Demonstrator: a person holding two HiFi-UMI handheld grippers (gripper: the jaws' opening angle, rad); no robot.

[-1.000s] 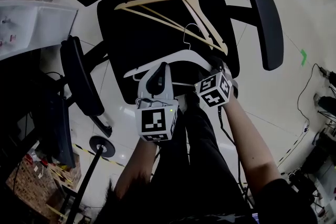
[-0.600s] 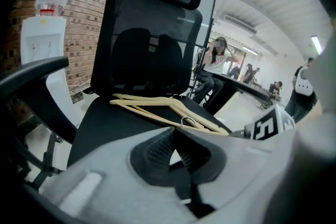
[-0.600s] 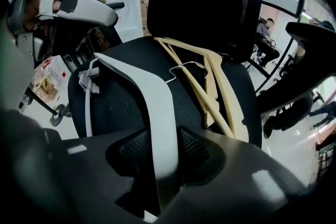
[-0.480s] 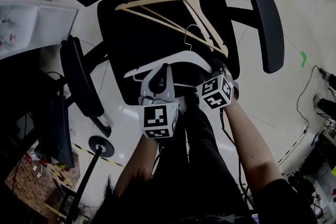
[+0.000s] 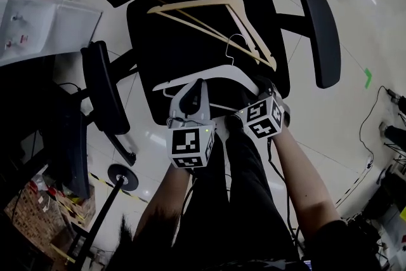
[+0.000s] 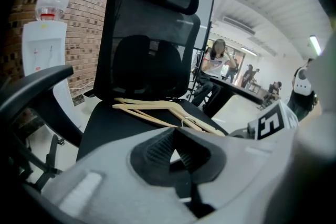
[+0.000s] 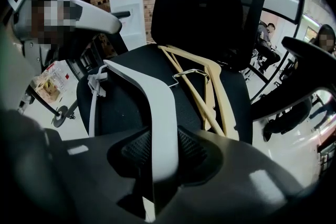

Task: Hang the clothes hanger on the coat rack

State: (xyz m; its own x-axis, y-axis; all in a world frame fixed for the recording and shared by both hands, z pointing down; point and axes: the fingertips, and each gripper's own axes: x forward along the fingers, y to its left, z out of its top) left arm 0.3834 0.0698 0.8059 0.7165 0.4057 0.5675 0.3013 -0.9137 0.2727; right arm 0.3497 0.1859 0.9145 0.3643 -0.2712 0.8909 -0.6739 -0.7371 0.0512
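Note:
A white plastic hanger (image 5: 212,70) lies at the front of a black office chair's seat (image 5: 184,41). Two wooden hangers (image 5: 209,9) lie behind it, also in the left gripper view (image 6: 157,110). My right gripper (image 5: 257,84) has just been closing its jaws. In the right gripper view it (image 7: 160,152) is shut on the white hanger's arm (image 7: 152,97), which fills the space between the pads. My left gripper (image 5: 193,89) hovers over the hanger's left half. Its (image 6: 176,131) tips meet, and I see nothing pinched between them.
The chair's armrests (image 5: 320,28) (image 5: 104,95) flank the seat and its tall backrest (image 6: 152,44) rises behind. A white desk (image 5: 44,28) is at the left. A black pole on a round base (image 5: 124,178) stands near my legs. A water dispenser (image 6: 42,44) stands by the brick wall.

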